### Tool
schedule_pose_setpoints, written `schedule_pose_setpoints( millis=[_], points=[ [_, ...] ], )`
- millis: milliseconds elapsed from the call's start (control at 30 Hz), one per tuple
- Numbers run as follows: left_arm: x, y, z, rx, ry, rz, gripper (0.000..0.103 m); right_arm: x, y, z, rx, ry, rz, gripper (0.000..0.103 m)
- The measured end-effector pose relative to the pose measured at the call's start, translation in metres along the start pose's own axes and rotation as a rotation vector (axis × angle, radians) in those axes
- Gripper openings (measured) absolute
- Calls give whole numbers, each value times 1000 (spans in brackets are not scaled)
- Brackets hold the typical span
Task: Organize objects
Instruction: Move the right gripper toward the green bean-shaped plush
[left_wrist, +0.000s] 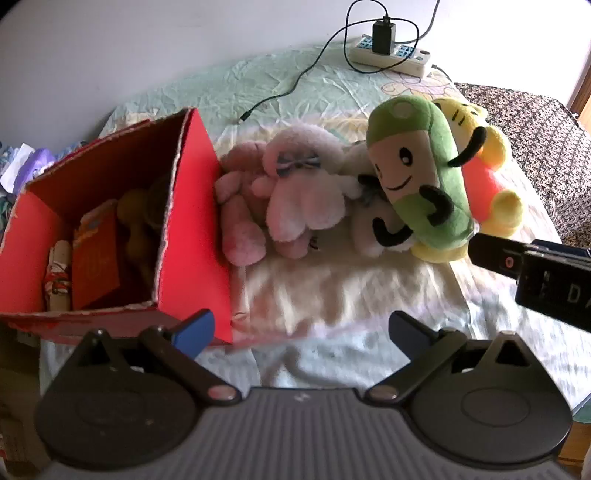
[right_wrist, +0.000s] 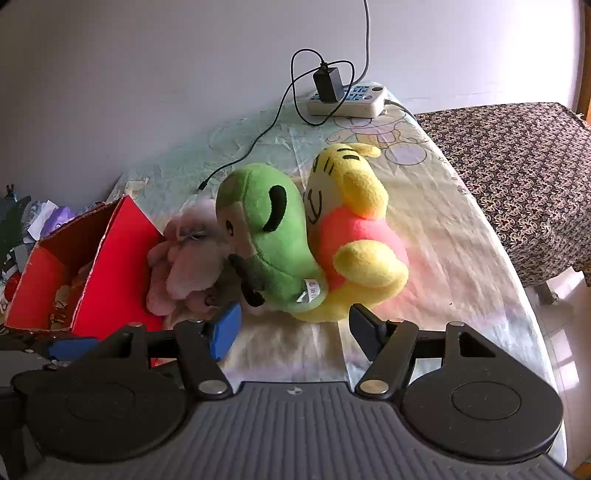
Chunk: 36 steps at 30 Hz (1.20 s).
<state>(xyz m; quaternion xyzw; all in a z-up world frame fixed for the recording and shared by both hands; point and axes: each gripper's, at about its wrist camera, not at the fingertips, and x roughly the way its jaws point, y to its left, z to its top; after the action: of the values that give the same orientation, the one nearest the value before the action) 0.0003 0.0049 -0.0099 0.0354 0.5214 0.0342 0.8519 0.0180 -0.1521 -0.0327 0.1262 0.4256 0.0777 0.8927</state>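
The plush toys lie in a tight heap on the desk, just right of the red box (left_wrist: 192, 229), and I read that huddle as the pile waiting to go in. The green plush (left_wrist: 417, 173) leans upright against the yellow and pink plush (right_wrist: 354, 243), which props it from the right; the two touch along their sides. To their left the pink plush (left_wrist: 295, 195) slumps over, pressed against the box's red wall, with a paler toy half buried between it and the green one. The box is open at the top and already holds a reddish packet, a rolled thing and something brownish, too dim to name, so I judge it is the place the toys belong

My right tongs (right_wrist: 293, 325) hang spread wide and empty, near side of the green and yellow pair, lined up as if to take one of them; the sewn tag on the green plush faces me. My left tongs (left_wrist: 301, 328) are also apart and carry nothing, low over the bare cloth near the box's corner, likely there to steady the box

Far back, a power strip (right_wrist: 347, 99) with a black charger and its cable sits well apart from the toys. The soft bodies should squash easily, so a deep bite looks wise
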Motion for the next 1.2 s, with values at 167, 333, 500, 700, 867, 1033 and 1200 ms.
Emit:
schedule_pose_setpoints(
  millis=[167, 333, 500, 700, 867, 1033, 1200],
  points=[
    [1, -4, 0, 8, 2, 3, 101, 1, -3, 1, 2, -1, -7, 69],
    [2, -10, 2, 20, -2, 20, 101, 2, -7, 1, 6, 7, -11, 69],
    [3, -13, 4, 21, -2, 25, 101, 1, -9, 1, 11, -2, -13, 69],
    [2, -16, 7, 22, -6, 39, 101, 1, -11, 3, 16, -3, -13, 69],
    [1, -19, 8, 29, -11, 52, 101, 1, -13, 4, 21, -5, -8, 69],
    [1, -21, 9, 34, -16, 73, 101, 2, -14, 5, 23, -1, -1, 69],
    [3, -24, 11, 39, -15, 88, 101, 3, -16, 5, 26, -1, 6, 69]
  ],
)
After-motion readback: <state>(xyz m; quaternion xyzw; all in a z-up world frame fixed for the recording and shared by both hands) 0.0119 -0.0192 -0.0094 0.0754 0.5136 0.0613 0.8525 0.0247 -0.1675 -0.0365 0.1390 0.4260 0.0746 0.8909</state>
